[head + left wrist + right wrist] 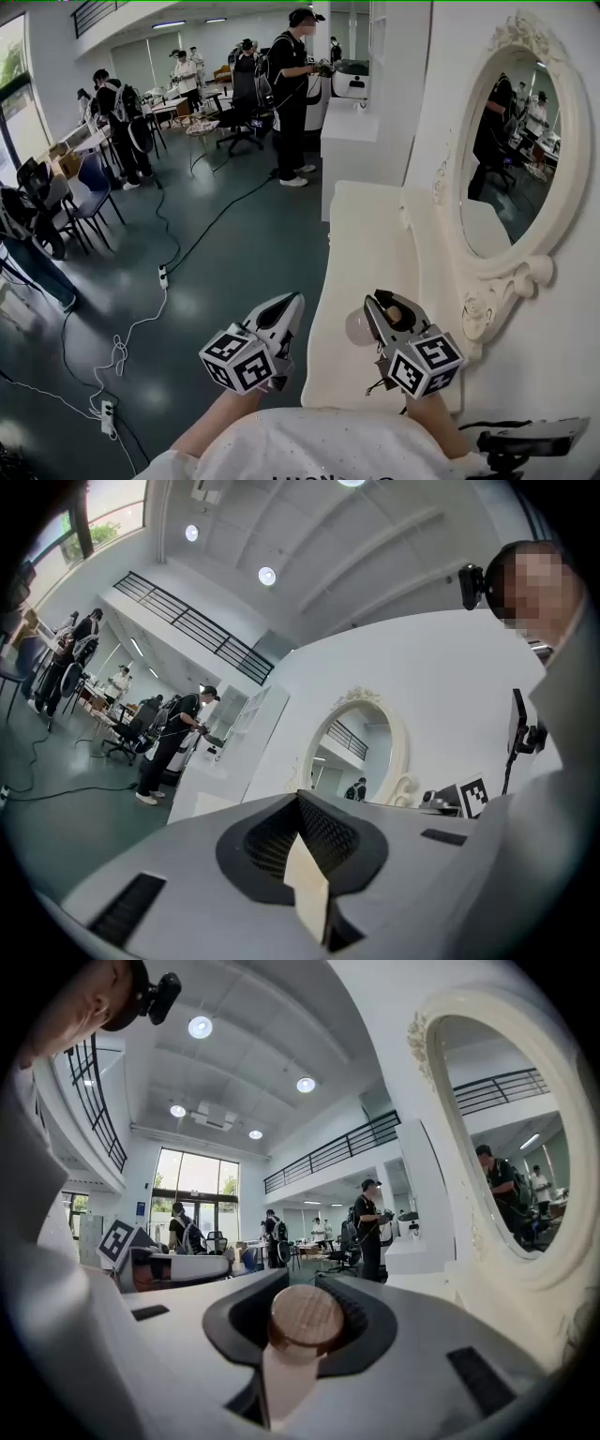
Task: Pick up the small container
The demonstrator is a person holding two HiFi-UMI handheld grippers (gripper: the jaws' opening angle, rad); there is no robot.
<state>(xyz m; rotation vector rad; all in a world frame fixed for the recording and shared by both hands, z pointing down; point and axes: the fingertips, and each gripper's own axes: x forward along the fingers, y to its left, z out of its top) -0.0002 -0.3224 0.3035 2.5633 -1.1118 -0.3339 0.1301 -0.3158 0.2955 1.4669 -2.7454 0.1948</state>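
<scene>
**Right gripper holds the container over the near end of the table**

The right gripper (382,311) has its jaws closed on the container (359,328), with only a narrow gap left between them. In the right gripper view the container (305,1316) sits between the two jaws, and its round wooden end faces the camera. In the head view its pale body sticks out at the left side of this gripper. That view shows the container over the near part of the white table (361,234). How high it is above the table, I cannot tell.

The left gripper (286,307) is just beside the right one, on its left. It is off the table edge, over the dark floor (234,244). Its jaws are together and nothing is between them. The left gripper view shows only the pale edge of a pad (309,883) in the slot. Both grippers point away from the person, and the marker cubes (239,361) are on the ends nearer to the person.

An oval mirror (506,150) in a white carved frame stands at the right side of the table, against the white wall. Further back in the room several people stand. One person (292,94) in dark clothes is near a white counter. Cables (192,234) and a power strip (106,417) lie on the floor.
</scene>
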